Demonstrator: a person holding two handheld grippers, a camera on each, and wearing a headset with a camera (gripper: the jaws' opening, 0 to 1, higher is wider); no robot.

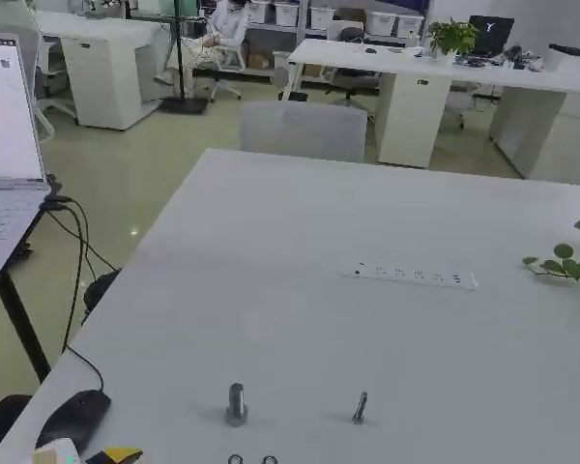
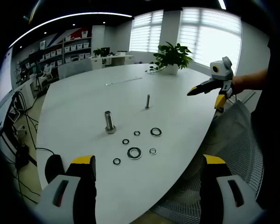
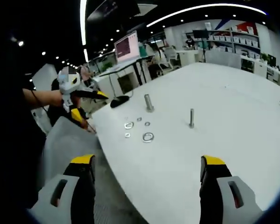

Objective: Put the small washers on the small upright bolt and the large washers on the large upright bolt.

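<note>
Head view: large bolt [image 1: 236, 403] and small bolt [image 1: 360, 407] are standing upright on table [image 1: 367, 290] at 6 o'clock.
Left gripper view: left claw [image 2: 149, 186] is hanging spread wide, with washers [image 2: 134, 152] lying loose at its 12 o'clock, short of the bolts.
Right gripper view: right claw [image 3: 147, 186] is hanging spread wide, washers at 12 o'clock.

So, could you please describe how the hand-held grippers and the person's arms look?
The left hand-held gripper and the right hand-held gripper look alike. Each has two broad light grey jaws with yellow tips and a slot in each jaw. Seen from the side, they are slim and black with yellow parts. The person wears a dark top.
</note>
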